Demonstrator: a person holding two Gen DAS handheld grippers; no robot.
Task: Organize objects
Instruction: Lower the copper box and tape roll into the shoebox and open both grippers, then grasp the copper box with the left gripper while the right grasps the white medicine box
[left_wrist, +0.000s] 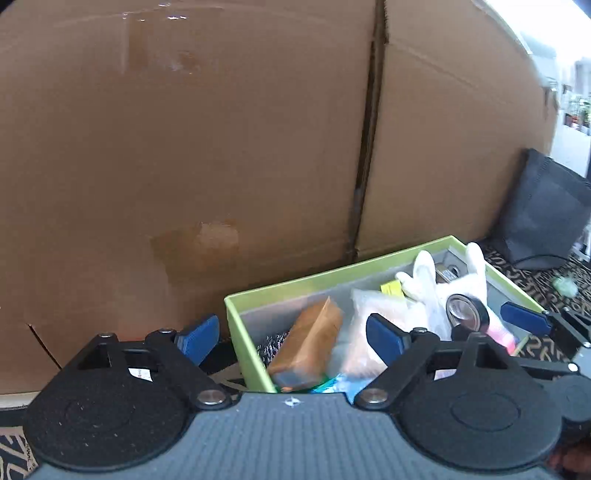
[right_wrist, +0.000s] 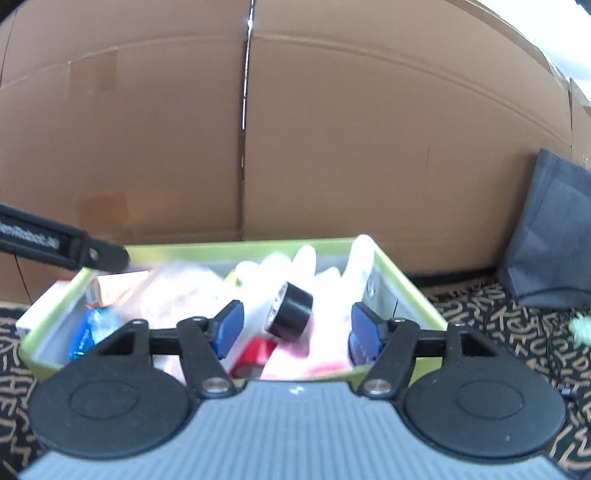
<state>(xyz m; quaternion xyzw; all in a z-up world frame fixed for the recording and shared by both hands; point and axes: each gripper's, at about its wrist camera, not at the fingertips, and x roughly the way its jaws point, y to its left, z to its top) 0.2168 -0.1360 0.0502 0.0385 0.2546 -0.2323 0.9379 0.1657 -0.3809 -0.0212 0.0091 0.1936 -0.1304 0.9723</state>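
A green box (left_wrist: 236, 334) (right_wrist: 236, 249) holds several items: a brown packet (left_wrist: 310, 343), a clear plastic bag (left_wrist: 373, 317), white gloves (left_wrist: 428, 280) (right_wrist: 354, 266), a black tape roll (left_wrist: 467, 312) (right_wrist: 291, 310), a blue wrapper (right_wrist: 86, 332) and a red item (right_wrist: 255, 354). My left gripper (left_wrist: 291, 338) is open and empty above the box's near left corner. My right gripper (right_wrist: 295, 332) is open and empty over the box's near side, the tape roll between its fingers but apart from them; one blue finger (left_wrist: 524, 317) shows in the left wrist view.
Large cardboard boxes (left_wrist: 221, 147) (right_wrist: 332, 129) stand right behind the green box. A dark grey bag (left_wrist: 546, 210) (right_wrist: 554, 236) leans at the right. The floor is a black patterned mat (right_wrist: 498, 314) with a small green scrap (left_wrist: 565, 286) on it.
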